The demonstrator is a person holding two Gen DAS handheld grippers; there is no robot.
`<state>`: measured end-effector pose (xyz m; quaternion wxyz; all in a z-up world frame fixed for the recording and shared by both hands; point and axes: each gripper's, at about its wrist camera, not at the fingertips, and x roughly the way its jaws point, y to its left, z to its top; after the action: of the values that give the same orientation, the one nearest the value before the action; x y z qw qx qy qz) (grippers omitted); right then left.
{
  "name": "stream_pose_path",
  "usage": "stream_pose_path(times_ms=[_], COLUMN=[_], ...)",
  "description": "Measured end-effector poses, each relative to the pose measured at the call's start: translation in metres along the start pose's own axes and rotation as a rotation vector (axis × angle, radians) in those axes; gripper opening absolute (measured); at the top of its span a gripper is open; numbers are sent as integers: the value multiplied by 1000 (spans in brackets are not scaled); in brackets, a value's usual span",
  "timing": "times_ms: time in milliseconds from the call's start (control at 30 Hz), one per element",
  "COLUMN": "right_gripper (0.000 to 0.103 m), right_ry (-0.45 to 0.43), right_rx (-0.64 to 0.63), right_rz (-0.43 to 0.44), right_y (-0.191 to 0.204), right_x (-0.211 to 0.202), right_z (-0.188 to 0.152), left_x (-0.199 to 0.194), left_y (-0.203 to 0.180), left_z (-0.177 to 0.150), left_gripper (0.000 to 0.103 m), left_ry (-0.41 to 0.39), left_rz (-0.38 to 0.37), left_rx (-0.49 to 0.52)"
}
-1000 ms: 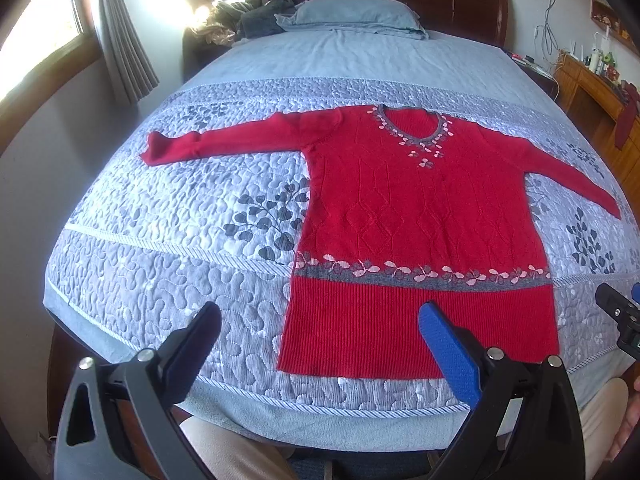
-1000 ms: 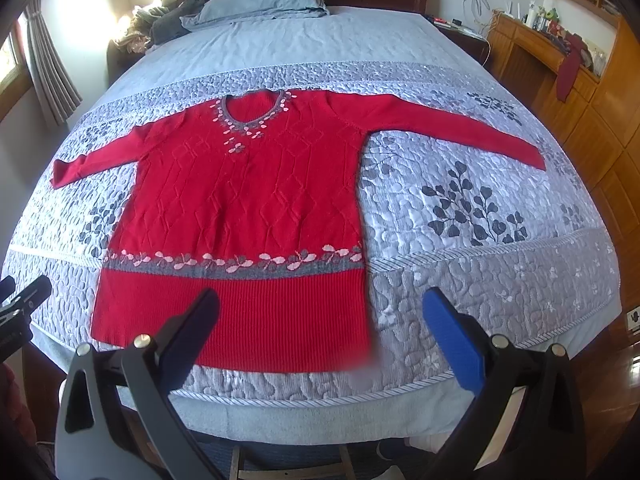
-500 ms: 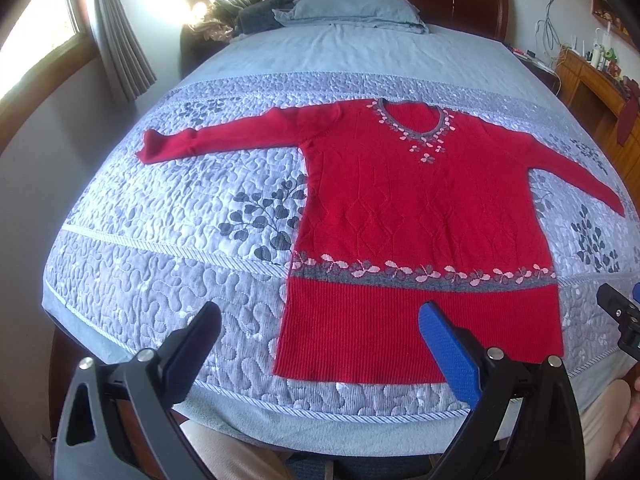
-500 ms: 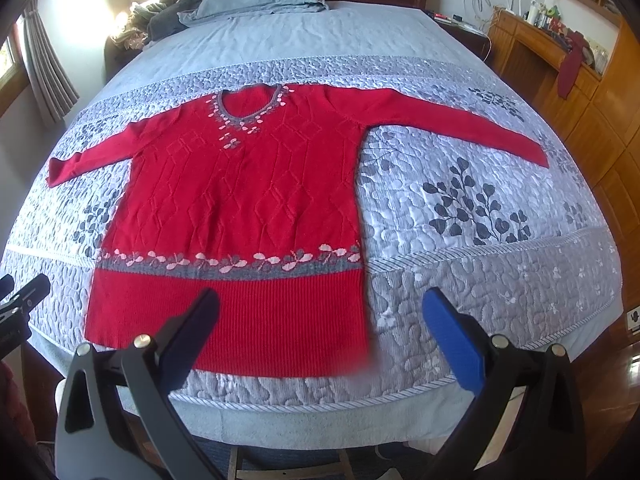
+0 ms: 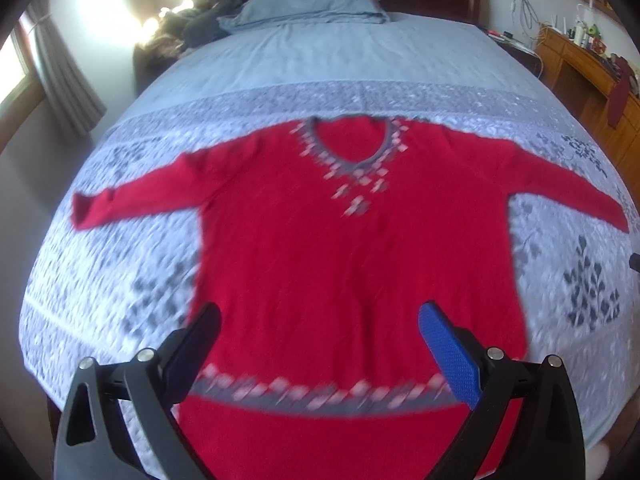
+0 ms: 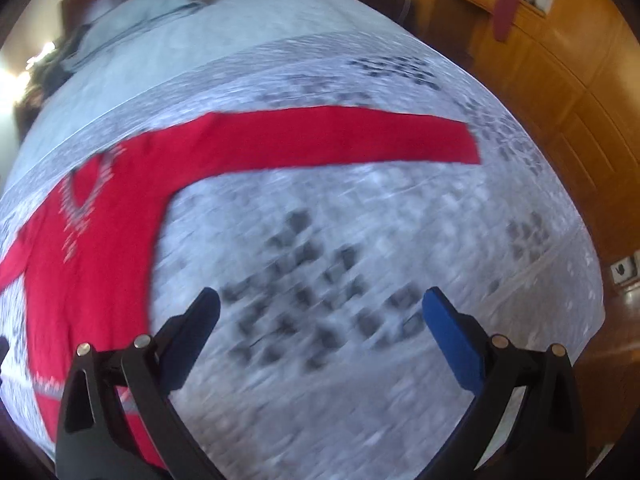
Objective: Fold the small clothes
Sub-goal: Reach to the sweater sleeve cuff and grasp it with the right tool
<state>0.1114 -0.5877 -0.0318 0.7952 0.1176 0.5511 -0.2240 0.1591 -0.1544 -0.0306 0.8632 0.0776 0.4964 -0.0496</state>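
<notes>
A red knitted sweater [image 5: 352, 248] lies flat on the bed, neck away from me, both sleeves spread out. It has a grey V-neck trim and a grey patterned band near the hem. My left gripper [image 5: 320, 332] is open and empty, above the sweater's lower body. My right gripper [image 6: 320, 312] is open and empty, above the bare quilt to the right of the sweater [image 6: 92, 248]. Its right sleeve [image 6: 340, 136] stretches across the quilt ahead of the right gripper, the cuff at the far right. Both views are blurred by motion.
The bed has a grey quilted cover [image 5: 120, 280] with leaf prints and a blue pillow [image 5: 312, 4] at the dark headboard. A wooden cabinet [image 6: 560, 80] stands along the right side. A window with a curtain [image 5: 60, 80] is at the left.
Both grippers have moved forward over the bed. The left one now sits above the sweater's body. The right one has swung right toward the right sleeve. Both stay open.
</notes>
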Motion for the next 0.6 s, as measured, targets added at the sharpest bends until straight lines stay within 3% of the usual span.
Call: stream_pose_path(times_ms=[100,300,467,600], right_gripper=[101,101,101,100], right_ry=[53,109,163,213], right_rx=[74,172,172,165], right_rz=[-37,-90,-7,46], right_y=[-67,-149,-176,-182], right_x=[45,108,146,171], right_z=[54,112,134,140], left_x=[27,83,125,145], left_y=[-49,-154,-238,-266], left_z=[40,113,145,149], left_gripper=[99,99,99,99], left_ry=[5,16,46,64], left_rz=[-32,-96,-122,-137], left_rx=[8,7,88,112])
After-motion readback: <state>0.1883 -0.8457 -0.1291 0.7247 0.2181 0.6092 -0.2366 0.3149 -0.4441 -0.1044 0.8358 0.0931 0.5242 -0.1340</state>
